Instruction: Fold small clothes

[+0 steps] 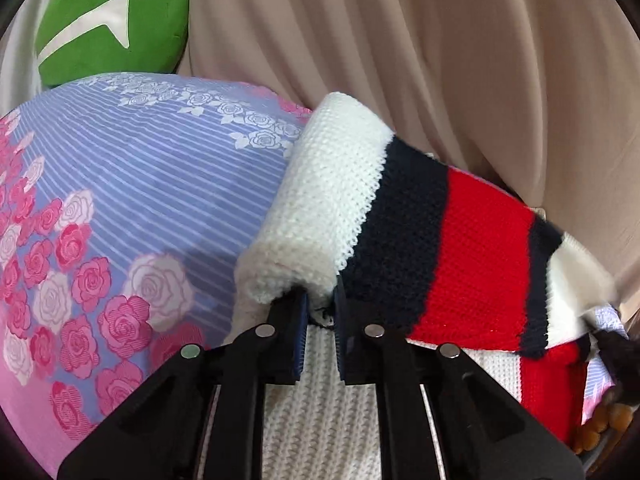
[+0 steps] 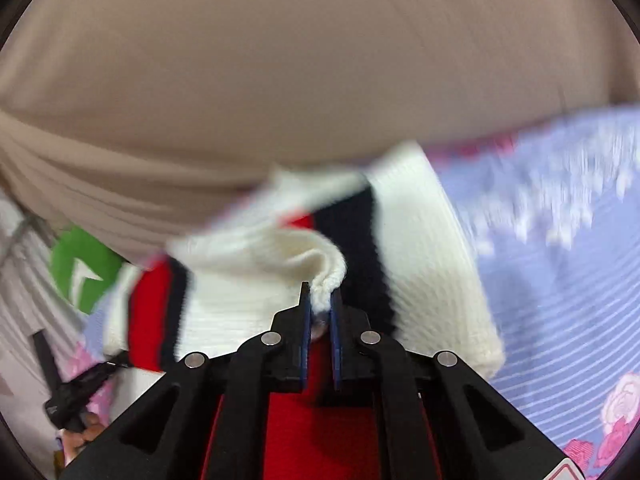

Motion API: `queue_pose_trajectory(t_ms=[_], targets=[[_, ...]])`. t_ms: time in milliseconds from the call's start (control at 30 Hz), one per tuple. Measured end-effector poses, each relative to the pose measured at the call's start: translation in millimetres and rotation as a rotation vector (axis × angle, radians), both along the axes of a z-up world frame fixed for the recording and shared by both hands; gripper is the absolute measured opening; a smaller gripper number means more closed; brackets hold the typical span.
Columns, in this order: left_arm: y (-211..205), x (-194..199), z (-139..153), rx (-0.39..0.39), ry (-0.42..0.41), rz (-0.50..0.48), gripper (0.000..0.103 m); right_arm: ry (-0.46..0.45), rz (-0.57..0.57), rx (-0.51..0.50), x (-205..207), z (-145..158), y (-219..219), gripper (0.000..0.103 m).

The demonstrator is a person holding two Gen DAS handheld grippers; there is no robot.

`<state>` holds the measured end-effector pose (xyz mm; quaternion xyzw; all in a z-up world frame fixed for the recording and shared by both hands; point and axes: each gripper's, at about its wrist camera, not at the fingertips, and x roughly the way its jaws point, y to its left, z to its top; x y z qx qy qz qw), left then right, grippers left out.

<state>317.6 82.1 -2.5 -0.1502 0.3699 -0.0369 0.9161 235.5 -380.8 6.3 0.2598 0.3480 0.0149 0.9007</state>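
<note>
Striped knit sweater (image 1: 472, 240), chunky ribbed wool, pinched by both grippers, rose-print bedsheet (image 1: 160, 200)

Sweater (image 1: 400, 216) lies on bedsheet (image 1: 140, 200), curtain (image 1: 400, 40) behind.

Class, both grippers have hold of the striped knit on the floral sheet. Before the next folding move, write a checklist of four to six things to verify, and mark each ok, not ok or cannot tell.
1. Left gripper shut on the knit: ok, white edge pinched between the pads.
2. Right gripper shut on the knit: ok, a white hem is bunched between its pads.
3. Knit lifted and folded over: ok, the striped part arches above the white layer below.
4. Edges aligned: cannot tell, the right wrist view is blurred.
5. Sheet flat beneath: ok where visible.
6. Green cushion apart from the knit: ok.
</note>
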Motion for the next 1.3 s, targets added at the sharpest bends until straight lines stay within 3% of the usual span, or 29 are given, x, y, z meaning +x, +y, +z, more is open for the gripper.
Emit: queue_pose_trajectory(t_ms=[100, 200, 300, 400, 433, 500, 567, 633, 667, 800, 833, 867, 933, 1067, 1200, 1233, 1300], targets=[[-1, -3, 0, 0.017, -0.009, 0.008, 0.011, -0.088, -0.074, -0.03, -24, 30, 1, 0.01], [-16, -11, 1, 0.019, -0.012, 0.013, 0.012, -0.173, -0.032, -0.087, -33, 58, 24, 0.015], [-17, -11, 0, 0.027, -0.012, 0.012, 0.012, -0.155, 0.116, -0.15, -6, 68, 70, 0.015], [-21, -12, 4, 0.027, -0.011, 0.012, 0.013, -0.083, 0.208, -0.213, 36, 53, 102, 0.014], [-20, -12, 4, 0.022, -0.011, 0.011, 0.013, -0.029, 0.189, -0.241, 53, 39, 104, 0.014], [-18, -11, 4, 0.007, -0.01, 0.011, 0.014, 0.022, 0.129, -0.268, 67, 11, 100, 0.0], [-16, -11, 5, -0.003, -0.009, 0.011, 0.014, -0.002, 0.058, -0.19, 76, 11, 81, 0.0], [-15, -8, 5, 0.0, -0.01, 0.017, 0.014, 0.003, -0.091, -0.183, 75, 23, 68, 0.0], [-15, -9, 5, 0.005, -0.01, 0.023, 0.015, -0.012, -0.1, -0.194, 73, 30, 72, 0.015], [-16, -8, 4, 0.011, -0.012, 0.028, 0.015, -0.101, 0.172, -0.183, 78, 58, 153, 0.016], [-16, -9, 4, 0.009, -0.012, 0.028, 0.015, -0.105, 0.255, -0.199, 84, 61, 182, 0.025], [-15, -9, 4, 0.006, -0.012, 0.027, 0.015, -0.102, 0.327, -0.226, 91, 61, 212, 0.042], [-15, -10, 4, 0.0, -0.013, 0.025, 0.015, -0.107, 0.402, -0.3, 101, 60, 253, 0.055], [-14, -10, 4, -0.002, -0.013, 0.024, 0.015, -0.06, 0.459, -0.4, 132, 47, 305, 0.059], [-15, -9, 4, 0.0, -0.013, 0.023, 0.015, -0.002, 0.455, -0.474, 159, 30, 319, 0.065], [-15, -9, 4, 0.001, -0.013, 0.023, 0.015, 0.011, 0.459, -0.492, 152, 22, 308, 0.063], [-15, -9, 4, 0.002, -0.013, 0.025, 0.015, -0.003, 0.485, -0.518, 155, 19, 316, 0.042]])
